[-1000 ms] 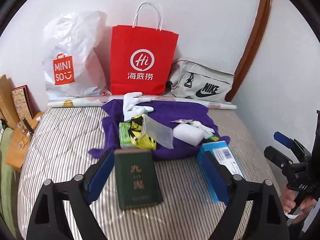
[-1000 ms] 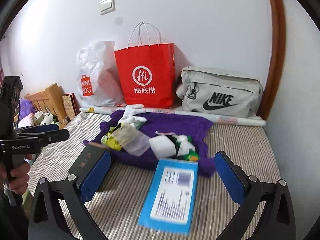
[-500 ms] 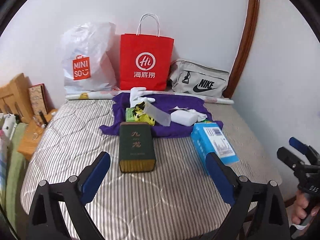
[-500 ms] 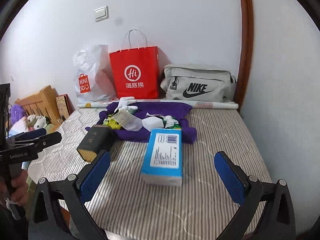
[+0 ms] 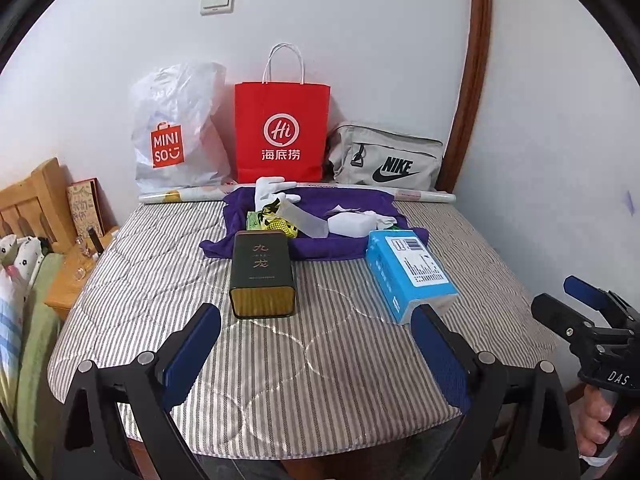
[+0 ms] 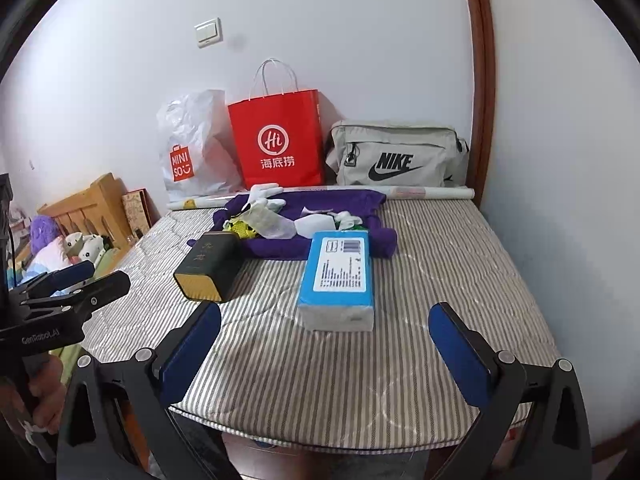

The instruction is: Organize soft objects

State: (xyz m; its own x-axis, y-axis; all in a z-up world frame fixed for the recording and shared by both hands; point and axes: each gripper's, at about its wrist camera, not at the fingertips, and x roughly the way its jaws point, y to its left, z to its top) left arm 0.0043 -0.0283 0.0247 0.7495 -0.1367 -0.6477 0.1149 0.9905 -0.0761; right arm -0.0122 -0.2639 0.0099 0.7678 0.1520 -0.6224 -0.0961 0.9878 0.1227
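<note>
A purple cloth (image 5: 360, 196) (image 6: 344, 200) lies spread at the far side of the striped mattress (image 5: 280, 360) (image 6: 340, 380). On it rest white gloves (image 5: 272, 190) (image 6: 266, 196), a yellow-green packet (image 5: 276, 224), a clear pouch (image 5: 302, 218) and a white sponge (image 5: 350, 224) (image 6: 316, 224). In front of it lie a dark green tin (image 5: 262, 274) (image 6: 210, 266) and a blue box (image 5: 410, 272) (image 6: 340, 276). My left gripper (image 5: 316, 356) and right gripper (image 6: 326, 354) both hang open over the mattress's near edge, holding nothing.
Against the back wall stand a white Miniso bag (image 5: 176, 136), a red paper bag (image 5: 282, 136) and a grey Nike bag (image 5: 386, 160), with a rolled paper tube (image 5: 420, 196) before them. A wooden headboard (image 5: 28, 200) and plush toys (image 6: 80, 244) sit at the left.
Both grippers have pulled back from the objects toward the mattress's near edge, so more of the bed shows. Both stay open and hold nothing. Nothing on the bed has moved.
</note>
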